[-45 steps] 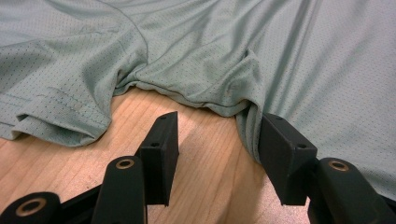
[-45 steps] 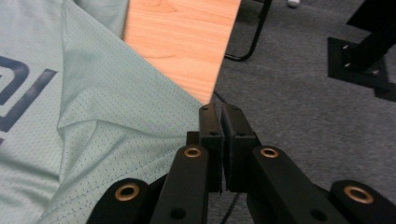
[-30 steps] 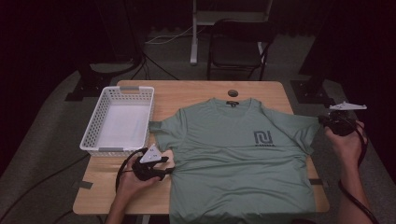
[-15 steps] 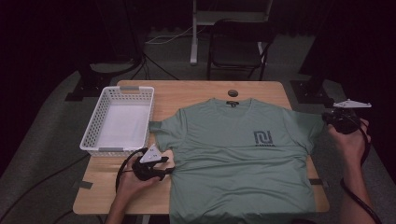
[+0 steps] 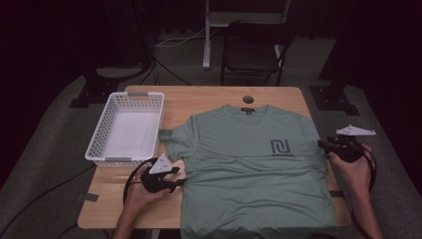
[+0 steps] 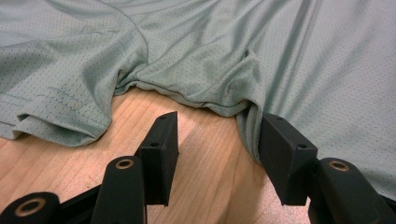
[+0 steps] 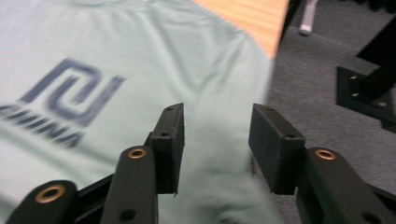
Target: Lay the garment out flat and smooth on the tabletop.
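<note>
A green T-shirt (image 5: 249, 174) with a dark logo (image 5: 280, 147) lies flat and face up on the wooden table (image 5: 199, 99). My left gripper (image 5: 180, 178) rests on the table at the shirt's left side, just below the sleeve. In the left gripper view (image 6: 219, 121) it is open with bare wood between the jaws, and the shirt's side hem (image 6: 247, 126) touches the right jaw. My right gripper (image 5: 323, 145) hovers at the shirt's right sleeve edge. Its jaws (image 7: 217, 112) have just been opening and stand wide over the fabric (image 7: 116, 56), gripping nothing.
A white plastic basket (image 5: 149, 107) sits on the table's left part, its bottom bare. A small dark round object (image 5: 247, 98) lies near the far edge above the collar. A chair (image 5: 254, 50) and stand legs are behind the table. The right sleeve reaches the table's right edge.
My right hand and gripper have moved left and down, closer to the shirt's right sleeve. The sleeve, earlier stretched out toward that gripper, now lies nearer the shirt's body. The left gripper has kept still.
</note>
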Tool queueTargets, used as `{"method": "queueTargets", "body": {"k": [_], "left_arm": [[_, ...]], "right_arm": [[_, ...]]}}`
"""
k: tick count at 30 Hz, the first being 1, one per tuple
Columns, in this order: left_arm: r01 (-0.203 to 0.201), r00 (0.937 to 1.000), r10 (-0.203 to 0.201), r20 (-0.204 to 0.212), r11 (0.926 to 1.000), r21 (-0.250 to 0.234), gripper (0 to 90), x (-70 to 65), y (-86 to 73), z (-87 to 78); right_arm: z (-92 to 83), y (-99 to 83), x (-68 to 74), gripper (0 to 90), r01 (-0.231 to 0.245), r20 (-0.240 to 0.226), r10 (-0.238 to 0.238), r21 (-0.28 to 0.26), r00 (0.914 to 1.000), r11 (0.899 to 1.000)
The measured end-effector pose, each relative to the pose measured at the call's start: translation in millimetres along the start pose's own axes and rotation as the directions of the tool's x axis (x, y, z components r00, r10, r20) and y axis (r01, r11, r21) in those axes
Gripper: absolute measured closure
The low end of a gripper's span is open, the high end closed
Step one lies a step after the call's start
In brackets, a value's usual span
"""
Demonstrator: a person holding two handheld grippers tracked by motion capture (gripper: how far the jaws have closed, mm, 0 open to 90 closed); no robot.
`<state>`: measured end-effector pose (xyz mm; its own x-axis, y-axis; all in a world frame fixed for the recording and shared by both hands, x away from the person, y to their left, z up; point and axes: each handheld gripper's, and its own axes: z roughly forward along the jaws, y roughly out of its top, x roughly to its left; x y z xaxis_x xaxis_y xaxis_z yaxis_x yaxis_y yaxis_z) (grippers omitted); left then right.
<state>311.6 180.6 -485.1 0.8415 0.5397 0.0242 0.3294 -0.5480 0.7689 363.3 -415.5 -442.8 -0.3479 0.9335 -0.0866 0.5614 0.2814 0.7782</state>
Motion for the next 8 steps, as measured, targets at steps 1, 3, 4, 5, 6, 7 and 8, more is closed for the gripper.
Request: {"method": "queueTargets", "body": {"k": [1, 3, 4, 5, 6, 7, 8], "left_arm": [[0.0, 1.0, 0.0, 0.0, 1.0, -0.001, 49.6, -0.1, 0.0, 0.0], [0.0, 1.0, 0.0, 0.0, 1.0, -0.001, 49.6, -0.1, 0.0, 0.0], [0.0, 1.0, 0.0, -0.001, 1.0, -0.001, 49.6, -0.2, 0.0, 0.1], [0.0, 1.0, 0.0, -0.002, 1.0, -0.001, 49.4, -0.2, 0.0, 0.1], [0.001, 1.0, -0.001, -0.001, 1.0, -0.001, 49.3, -0.2, 0.0, 0.1], [0.0, 1.0, 0.0, -0.002, 1.0, -0.002, 49.3, -0.3, 0.0, 0.1], [0.0, 1.0, 0.0, -0.002, 1.0, -0.002, 49.3, -0.3, 0.0, 0.1]], "right_arm": [[-0.8, -3.6, 5.7, 52.9, -0.004, -0.004, 0.004, -0.003, 1.0, 1.0], [-2.8, -10.9, 17.3, 51.3, 0.007, -0.012, -0.007, 0.004, 0.9999, 1.0], [-4.5, -14.8, 23.4, 50.4, 0.011, 0.0, -0.011, 0.003, 0.9999, 1.0], [-6.0, -18.9, 28.7, 49.8, 0.018, 0.0, -0.018, 0.007, 0.9998, 1.0], [-7.4, -23.1, 33.8, 49.2, 0.03, 0.004, -0.03, 0.013, 0.9995, 0.999], [-9.0, -27.2, 38.2, 48.8, 0.041, 0.021, -0.042, 0.018, 0.9989, 0.999], [-10.8, -31.1, 41.3, 48.5, 0.048, 0.033, -0.048, 0.025, 0.9983, 0.999]]}}
